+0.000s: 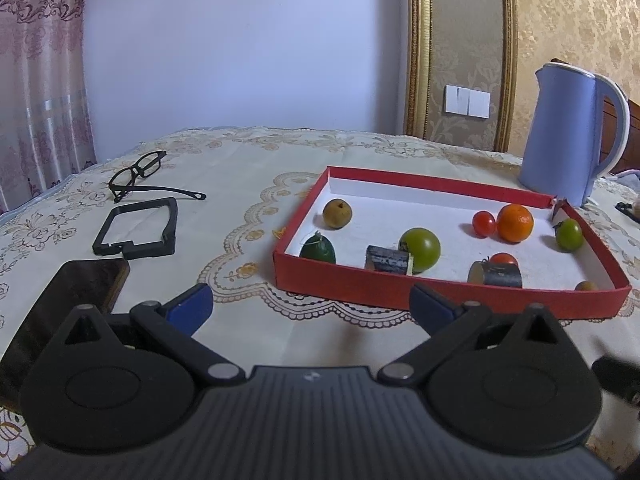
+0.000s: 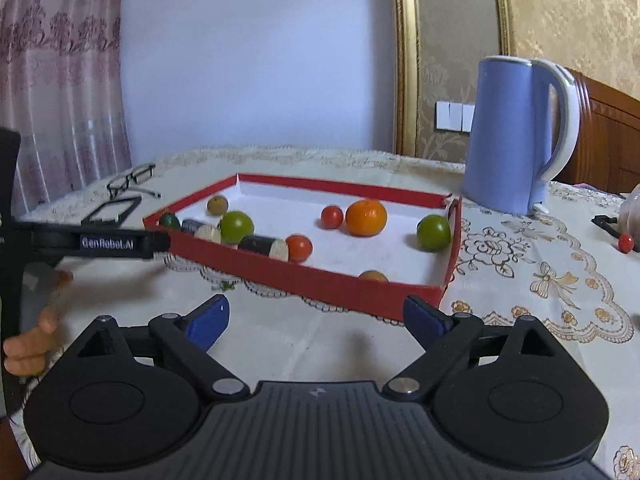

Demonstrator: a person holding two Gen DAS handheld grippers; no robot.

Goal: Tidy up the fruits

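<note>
A red tray (image 1: 304, 280) (image 2: 320, 280) with a white floor holds several fruits: an orange (image 1: 515, 223) (image 2: 366, 217), a brown pear (image 1: 337, 213) (image 2: 217, 205), two green tomatoes (image 1: 420, 249) (image 1: 568, 234), red tomatoes (image 1: 483, 223) (image 2: 332, 217), a dark green fruit (image 1: 318, 249) and two dark cane pieces (image 1: 387, 259) (image 1: 496, 274). My left gripper (image 1: 312, 308) is open and empty in front of the tray. My right gripper (image 2: 316, 316) is open and empty near the tray's front corner. A small red fruit (image 2: 625, 243) lies on the cloth at far right.
A blue kettle (image 1: 568, 132) (image 2: 516, 136) stands behind the tray's right corner. Glasses (image 1: 138, 174), a black frame (image 1: 138, 228) and a phone (image 1: 68, 304) lie left of the tray. The left gripper's body (image 2: 108, 243) reaches in from the left.
</note>
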